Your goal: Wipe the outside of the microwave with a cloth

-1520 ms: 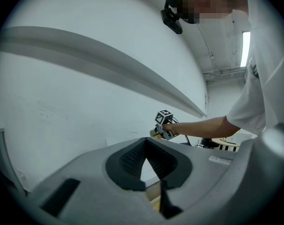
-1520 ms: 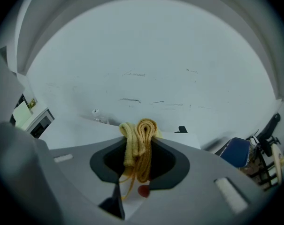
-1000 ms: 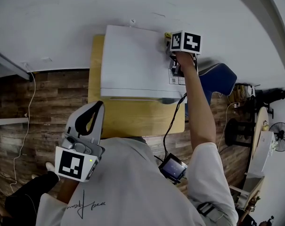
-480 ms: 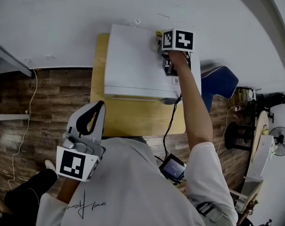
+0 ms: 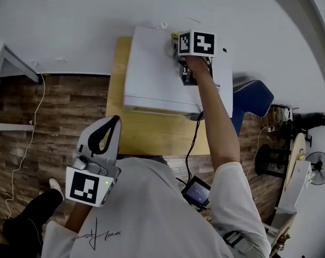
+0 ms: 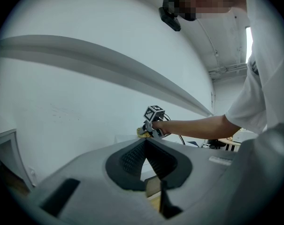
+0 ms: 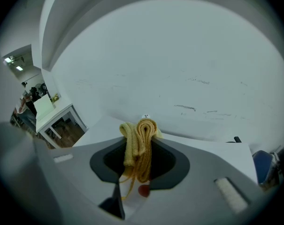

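Holding the yellow cloth (image 7: 139, 142) clamped in the right gripper (image 7: 139, 162), I have it at the back edge of the white microwave (image 5: 151, 74), on its top panel and close to the wall (image 5: 87, 15). The cloth is folded into a thick bunch that sticks out past the fingertips. I cannot tell whether it presses on the panel or rides just above it.

The left gripper (image 5: 112, 123) hangs low by my body, well apart from the microwave. Its jaws are together at the tips with nothing between them.

My main worry is the bunched cloth. Only a narrow fold faces the panel, so a stroke could leave bare strips, and a loose thread dangling under the jaws suggests the fold may work free if it drags hard. If I tilt too far, I judge the hard jaw tips could scrape the panel instead of the cloth. A small white fitting (image 7: 145, 116) sits on the wall right behind the cloth and could catch it. The black cable (image 5: 193, 141) runs from the gripper down past the microwave's front edge over the wooden table (image 5: 151, 138). A long sideways sweep might snag it there.
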Action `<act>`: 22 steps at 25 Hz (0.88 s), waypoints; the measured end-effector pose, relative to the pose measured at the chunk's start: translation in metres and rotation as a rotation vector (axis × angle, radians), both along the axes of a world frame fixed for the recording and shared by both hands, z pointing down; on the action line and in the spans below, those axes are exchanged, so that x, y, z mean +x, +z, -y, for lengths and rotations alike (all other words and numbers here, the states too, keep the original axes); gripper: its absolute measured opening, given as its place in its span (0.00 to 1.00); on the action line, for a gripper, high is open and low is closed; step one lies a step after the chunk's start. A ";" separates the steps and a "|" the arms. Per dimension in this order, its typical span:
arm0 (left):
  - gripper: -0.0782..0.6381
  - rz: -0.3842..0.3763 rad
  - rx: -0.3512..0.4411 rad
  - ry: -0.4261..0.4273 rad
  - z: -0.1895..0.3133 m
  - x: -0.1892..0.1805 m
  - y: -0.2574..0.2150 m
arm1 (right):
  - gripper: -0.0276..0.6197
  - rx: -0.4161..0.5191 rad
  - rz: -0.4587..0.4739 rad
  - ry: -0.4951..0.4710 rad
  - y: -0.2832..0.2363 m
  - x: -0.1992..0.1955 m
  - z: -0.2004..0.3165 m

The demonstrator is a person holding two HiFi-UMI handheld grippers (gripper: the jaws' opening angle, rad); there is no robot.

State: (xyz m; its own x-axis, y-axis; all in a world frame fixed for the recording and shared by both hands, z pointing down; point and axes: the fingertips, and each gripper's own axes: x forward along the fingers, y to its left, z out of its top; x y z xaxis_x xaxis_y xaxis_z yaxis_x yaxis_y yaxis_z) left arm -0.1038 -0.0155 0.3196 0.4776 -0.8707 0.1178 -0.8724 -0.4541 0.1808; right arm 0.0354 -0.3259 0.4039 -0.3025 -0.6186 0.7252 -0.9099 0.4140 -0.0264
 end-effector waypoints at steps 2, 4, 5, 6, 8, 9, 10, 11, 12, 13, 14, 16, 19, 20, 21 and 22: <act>0.11 -0.007 -0.009 -0.008 -0.001 -0.001 0.001 | 0.22 -0.001 0.007 -0.010 0.000 -0.007 -0.001; 0.11 -0.022 -0.018 -0.025 -0.001 -0.002 0.000 | 0.22 -0.002 0.011 -0.022 0.000 -0.016 -0.002; 0.11 -0.023 -0.021 -0.029 -0.001 -0.003 0.001 | 0.22 -0.002 0.012 -0.028 0.000 -0.021 -0.002; 0.11 -0.022 -0.022 -0.032 -0.002 -0.005 0.001 | 0.22 -0.001 0.014 -0.036 0.000 -0.027 -0.002; 0.11 -0.018 -0.022 -0.040 -0.003 -0.008 0.002 | 0.22 0.000 0.018 -0.053 0.000 -0.039 -0.003; 0.11 -0.016 -0.022 -0.044 -0.004 -0.010 0.002 | 0.22 0.002 0.020 -0.061 0.000 -0.045 -0.003; 0.11 -0.014 -0.022 -0.050 -0.004 -0.012 0.002 | 0.22 0.003 0.023 -0.069 0.000 -0.051 -0.003; 0.11 -0.012 -0.023 -0.055 -0.005 -0.014 0.003 | 0.22 0.003 0.026 -0.076 0.000 -0.057 -0.003; 0.11 -0.011 -0.026 -0.059 -0.006 -0.016 0.004 | 0.22 0.003 0.031 -0.082 0.000 -0.062 -0.004; 0.11 -0.011 -0.029 -0.062 -0.007 -0.017 0.004 | 0.22 0.002 0.037 -0.087 0.000 -0.067 -0.004; 0.11 -0.011 -0.033 -0.064 -0.008 -0.019 0.005 | 0.22 0.001 0.044 -0.093 0.000 -0.072 -0.005; 0.11 -0.013 -0.036 -0.072 -0.009 -0.021 0.005 | 0.22 -0.004 0.060 -0.109 -0.001 -0.083 -0.006; 0.11 -0.013 -0.034 -0.086 -0.010 -0.023 0.004 | 0.22 -0.012 0.091 -0.143 -0.002 -0.103 -0.010; 0.11 -0.013 -0.035 -0.089 -0.010 -0.024 0.003 | 0.22 -0.012 0.095 -0.155 -0.003 -0.109 -0.011; 0.11 -0.013 -0.036 -0.091 -0.010 -0.025 0.003 | 0.22 -0.011 0.097 -0.167 -0.003 -0.114 -0.013; 0.11 -0.014 -0.036 -0.092 -0.009 -0.025 0.002 | 0.23 -0.013 0.104 -0.181 -0.003 -0.119 -0.016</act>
